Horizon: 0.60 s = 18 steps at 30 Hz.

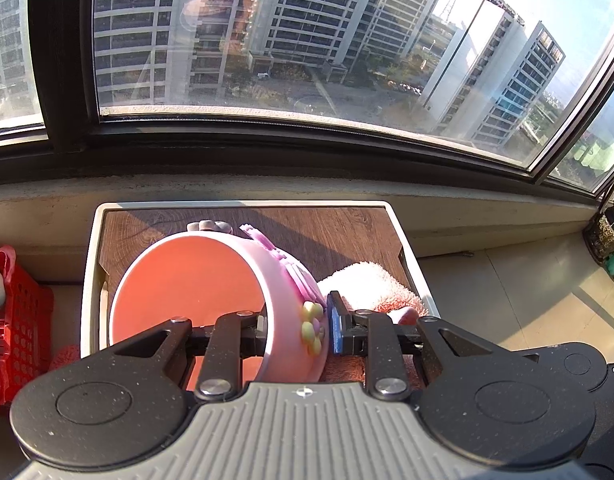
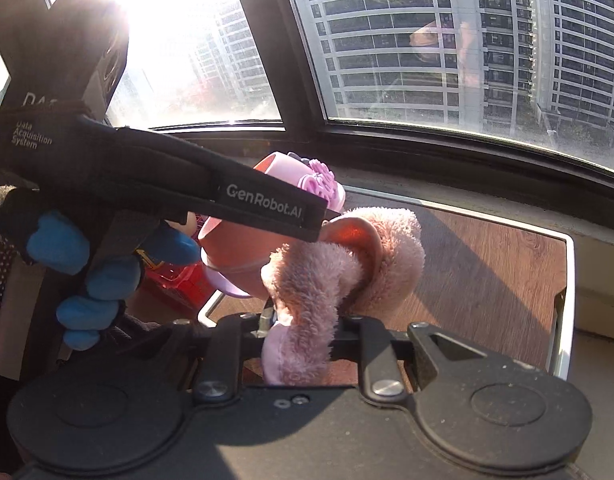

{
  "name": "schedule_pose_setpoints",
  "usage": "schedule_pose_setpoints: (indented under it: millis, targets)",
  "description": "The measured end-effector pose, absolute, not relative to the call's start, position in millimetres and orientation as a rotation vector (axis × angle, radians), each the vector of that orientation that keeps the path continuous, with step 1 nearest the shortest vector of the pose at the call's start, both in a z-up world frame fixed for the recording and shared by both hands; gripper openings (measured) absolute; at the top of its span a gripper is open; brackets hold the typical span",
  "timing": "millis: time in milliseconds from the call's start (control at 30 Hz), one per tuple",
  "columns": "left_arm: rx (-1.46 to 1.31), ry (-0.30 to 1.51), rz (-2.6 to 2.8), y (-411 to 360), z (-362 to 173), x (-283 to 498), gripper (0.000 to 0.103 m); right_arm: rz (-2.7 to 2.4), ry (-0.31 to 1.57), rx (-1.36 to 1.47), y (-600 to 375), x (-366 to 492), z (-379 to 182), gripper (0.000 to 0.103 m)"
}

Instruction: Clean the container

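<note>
A pink round container with flower trim is tipped on its side above a wood-topped tray. My left gripper is shut on its wall, one finger inside and one outside. In the right wrist view the same pink container hangs at mid-left, partly behind a black strap. My right gripper is shut on a fluffy pink cloth, which presses against the container's outer bottom. The pink cloth also shows just right of the container in the left wrist view.
The tray has a white rim and sits on a sill below a big window. A red plastic basket stands to its left. A hand in a blue glove holds the left gripper's handle. A small dark pot stands far right.
</note>
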<state>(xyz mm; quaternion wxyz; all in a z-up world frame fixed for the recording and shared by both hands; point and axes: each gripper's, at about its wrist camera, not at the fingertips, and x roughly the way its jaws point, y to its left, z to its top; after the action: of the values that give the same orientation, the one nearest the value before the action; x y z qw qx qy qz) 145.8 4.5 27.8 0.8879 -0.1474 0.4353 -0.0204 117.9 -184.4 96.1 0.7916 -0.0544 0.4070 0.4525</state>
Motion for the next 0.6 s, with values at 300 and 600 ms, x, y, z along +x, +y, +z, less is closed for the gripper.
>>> schedule_pose_setpoints:
  millis: [300, 600]
  targets:
    - [-0.220, 0.931, -0.085, 15, 25, 159, 0.024, 0.934, 0.827, -0.133, -198, 126, 108, 0.019]
    - [-0.073, 0.987, -0.124, 15, -1, 185, 0.024, 0.774, 0.848, -0.127, -205, 170, 92, 0.019]
